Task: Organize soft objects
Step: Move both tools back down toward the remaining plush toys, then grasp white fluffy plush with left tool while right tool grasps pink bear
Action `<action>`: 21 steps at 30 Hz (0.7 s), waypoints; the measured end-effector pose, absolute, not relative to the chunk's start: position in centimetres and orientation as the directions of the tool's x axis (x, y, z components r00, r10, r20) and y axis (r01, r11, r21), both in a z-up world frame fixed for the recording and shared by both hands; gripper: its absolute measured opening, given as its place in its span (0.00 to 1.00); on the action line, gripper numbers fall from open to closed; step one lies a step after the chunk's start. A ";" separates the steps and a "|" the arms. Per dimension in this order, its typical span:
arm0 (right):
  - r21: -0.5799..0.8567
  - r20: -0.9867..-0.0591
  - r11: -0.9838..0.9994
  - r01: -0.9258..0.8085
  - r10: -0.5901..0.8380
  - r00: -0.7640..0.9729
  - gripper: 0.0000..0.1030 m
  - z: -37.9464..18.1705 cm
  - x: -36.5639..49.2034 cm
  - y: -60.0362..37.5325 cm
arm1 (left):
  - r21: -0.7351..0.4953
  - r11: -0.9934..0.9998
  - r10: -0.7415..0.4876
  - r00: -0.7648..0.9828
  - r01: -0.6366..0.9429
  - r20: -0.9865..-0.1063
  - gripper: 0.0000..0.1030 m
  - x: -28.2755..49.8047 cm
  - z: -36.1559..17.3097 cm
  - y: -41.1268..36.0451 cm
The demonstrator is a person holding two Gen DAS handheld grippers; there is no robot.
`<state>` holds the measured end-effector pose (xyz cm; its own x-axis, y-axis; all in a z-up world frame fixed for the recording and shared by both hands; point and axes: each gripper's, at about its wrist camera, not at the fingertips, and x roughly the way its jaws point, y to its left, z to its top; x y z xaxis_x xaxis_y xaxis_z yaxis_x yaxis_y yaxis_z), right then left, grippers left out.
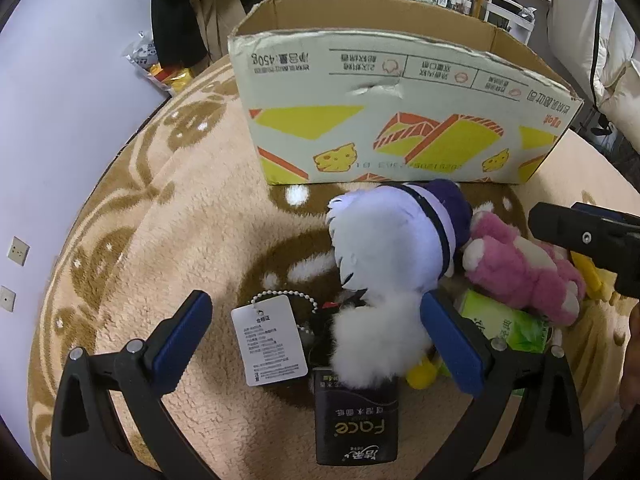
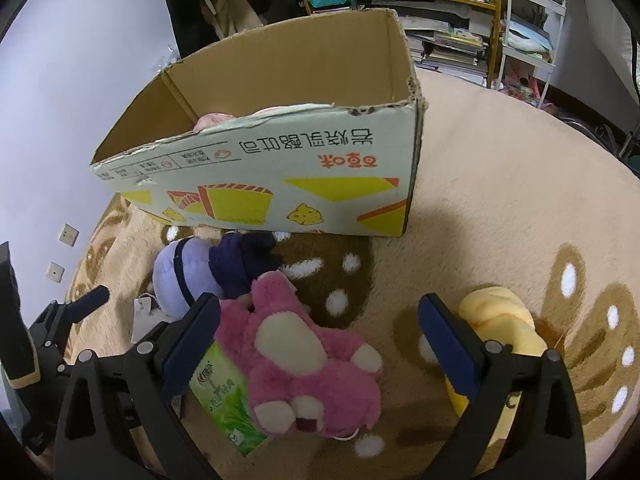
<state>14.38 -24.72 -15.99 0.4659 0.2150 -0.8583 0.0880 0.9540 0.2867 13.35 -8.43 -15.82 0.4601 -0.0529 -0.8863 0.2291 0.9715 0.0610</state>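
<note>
A white and lilac plush doll (image 1: 394,248) with a dark hat lies on the rug before the cardboard box (image 1: 400,120). My left gripper (image 1: 316,334) stands open around the doll's fluffy lower end, which rests on a black tissue pack (image 1: 354,420). A pink plush bear (image 2: 296,356) lies on its back between the open fingers of my right gripper (image 2: 320,334), partly over a green tissue pack (image 2: 226,404). A yellow plush (image 2: 500,328) lies just outside the right finger. Something pink (image 2: 216,118) shows inside the box (image 2: 280,184).
A white hang tag (image 1: 268,344) on a bead chain lies left of the doll. The round beige and brown rug (image 2: 500,208) spreads to the right. Shelves (image 2: 448,20) and hanging clothes stand behind the box; a wall (image 1: 60,100) is on the left.
</note>
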 end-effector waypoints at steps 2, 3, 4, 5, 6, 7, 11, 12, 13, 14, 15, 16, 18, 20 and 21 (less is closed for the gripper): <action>0.289 -0.859 0.954 0.082 0.221 0.463 1.00 -16.1 14.4 -24.5 | 0.064 0.971 -0.049 0.451 0.231 -0.891 1.00 13.5 -16.2 -8.4; 0.290 -0.860 0.954 0.079 0.224 0.459 1.00 -16.2 14.4 -24.4 | 0.062 0.971 -0.049 0.444 0.232 -0.895 1.00 13.7 -16.4 -8.3; 0.291 -0.863 0.954 0.075 0.228 0.451 1.00 -16.4 14.5 -24.3 | 0.059 0.971 -0.050 0.435 0.232 -0.899 1.00 13.9 -16.7 -8.2; 0.291 -0.865 0.954 0.072 0.230 0.446 1.00 -16.5 14.5 -24.1 | 0.059 0.971 -0.048 0.430 0.232 -0.902 1.00 14.0 -16.8 -8.2; 0.288 -0.869 0.955 0.068 0.231 0.439 1.00 -16.6 14.6 -23.9 | 0.062 0.971 -0.045 0.427 0.232 -0.903 1.00 14.1 -17.0 -8.1; 0.287 -0.871 0.956 0.065 0.232 0.433 1.00 -16.8 14.6 -23.8 | 0.068 0.970 -0.039 0.426 0.233 -0.904 1.00 14.1 -17.2 -8.2; 0.282 -0.874 0.958 0.042 0.239 0.422 1.00 -17.2 14.7 -23.2 | 0.089 0.968 -0.019 0.422 0.234 -0.906 1.00 14.4 -17.6 -8.3; 0.281 -0.872 0.959 0.041 0.238 0.427 1.00 -17.1 14.6 -23.2 | 0.094 0.967 -0.013 0.418 0.235 -0.909 1.00 14.4 -17.8 -8.4; 0.285 -0.871 0.957 0.042 0.241 0.429 1.00 -17.1 14.6 -23.2 | 0.095 0.967 -0.011 0.410 0.238 -0.912 1.00 14.5 -17.9 -8.4; 0.293 -0.869 0.955 0.046 0.246 0.429 1.00 -17.1 14.7 -23.3 | 0.095 0.966 -0.010 0.405 0.239 -0.914 1.00 14.5 -18.1 -8.6; 0.300 -0.869 0.952 0.054 0.250 0.427 1.00 -17.2 14.7 -23.4 | 0.098 0.966 -0.007 0.404 0.240 -0.915 1.00 14.5 -18.2 -8.6; 0.305 -0.869 0.951 0.059 0.252 0.425 1.00 -17.3 14.7 -23.5 | 0.105 0.965 -0.001 0.404 0.241 -0.915 1.00 14.6 -18.3 -8.6; 0.306 -0.872 0.950 0.064 0.253 0.420 1.00 -17.3 14.7 -23.7 | 0.115 0.962 0.006 0.402 0.247 -0.915 1.00 14.6 -18.6 -8.7; 0.304 -0.874 0.951 0.061 0.253 0.415 1.00 -17.4 14.7 -23.7 | 0.122 0.960 0.012 0.399 0.251 -0.917 1.00 14.6 -18.9 -8.8; 0.303 -0.875 0.951 0.058 0.254 0.413 1.00 -17.5 14.7 -23.7 | 0.123 0.960 0.013 0.397 0.252 -0.918 1.00 14.5 -19.0 -8.8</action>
